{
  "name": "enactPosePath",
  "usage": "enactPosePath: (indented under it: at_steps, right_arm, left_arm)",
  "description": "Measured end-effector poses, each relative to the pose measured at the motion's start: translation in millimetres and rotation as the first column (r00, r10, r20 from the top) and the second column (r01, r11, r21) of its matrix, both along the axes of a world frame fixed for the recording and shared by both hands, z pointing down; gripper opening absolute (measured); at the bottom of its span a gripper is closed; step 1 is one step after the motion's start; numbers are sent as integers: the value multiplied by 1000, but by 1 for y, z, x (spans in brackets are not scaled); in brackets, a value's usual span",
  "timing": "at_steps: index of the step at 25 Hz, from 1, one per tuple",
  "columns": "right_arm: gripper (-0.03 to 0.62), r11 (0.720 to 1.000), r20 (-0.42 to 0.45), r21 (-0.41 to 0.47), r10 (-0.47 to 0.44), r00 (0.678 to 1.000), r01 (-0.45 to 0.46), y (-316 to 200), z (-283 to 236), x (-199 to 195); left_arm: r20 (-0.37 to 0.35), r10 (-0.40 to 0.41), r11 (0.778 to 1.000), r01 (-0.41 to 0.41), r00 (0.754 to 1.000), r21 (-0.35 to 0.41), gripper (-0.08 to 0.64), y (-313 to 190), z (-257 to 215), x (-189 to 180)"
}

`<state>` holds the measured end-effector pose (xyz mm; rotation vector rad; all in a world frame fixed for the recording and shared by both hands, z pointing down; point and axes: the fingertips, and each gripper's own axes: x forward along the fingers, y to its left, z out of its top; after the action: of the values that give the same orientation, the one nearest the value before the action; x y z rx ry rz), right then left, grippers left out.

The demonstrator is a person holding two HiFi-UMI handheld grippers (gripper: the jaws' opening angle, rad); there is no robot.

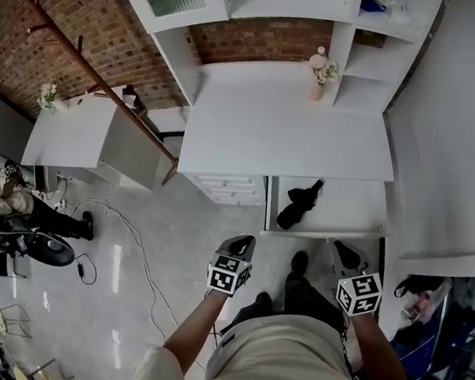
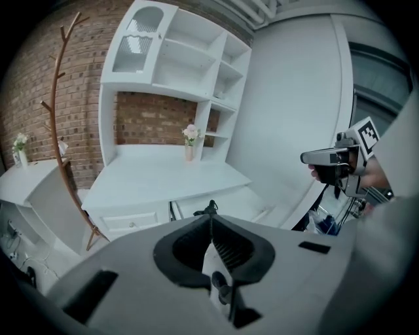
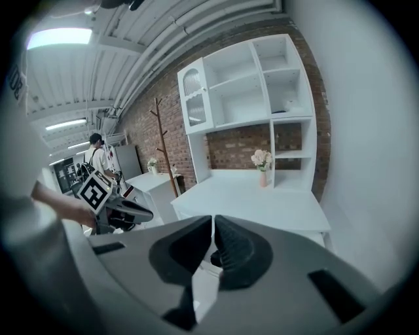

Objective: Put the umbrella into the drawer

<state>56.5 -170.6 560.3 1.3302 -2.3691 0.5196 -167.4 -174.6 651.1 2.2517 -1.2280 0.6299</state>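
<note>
A red-brick wall (image 1: 88, 9) stands at the far side. Against it stands a white desk (image 1: 285, 139) with a white hutch of open shelves (image 3: 249, 85). A vase of pale flowers (image 1: 320, 71) stands on the desk top, far right. Left of the desk are a wooden coat stand (image 1: 97, 77) and a white side cabinet (image 1: 74, 134). The floor (image 1: 163, 253) is pale and glossy. A white wall (image 1: 464, 124) closes the right side. A ceiling strip light (image 3: 59, 38) is lit.

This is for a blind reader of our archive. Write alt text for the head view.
A folded black umbrella lies in the open drawer of a white desk. Below it, the person holds the left tool and right tool, both shut and empty, short of the drawer.
</note>
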Motion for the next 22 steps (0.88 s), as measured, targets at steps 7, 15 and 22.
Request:
enactPosePath:
  at_steps: [7,15,22]
  right_arm:
    - [34,998,-25,55,41,999,-39,50,-17,-4]
    - [34,994,-48,100,58,997,-53,96,-36,7]
    - [34,988,-27,132,78,997,-74,106,-52,36]
  left_arm:
    - [-54,-12,998,15,998,63,26,47,-26,-23]
    - [-103,-1,994,12,995,108,26,76,-55,-25]
    - [-133,19,987,3,991,163,25,88,-90,1]
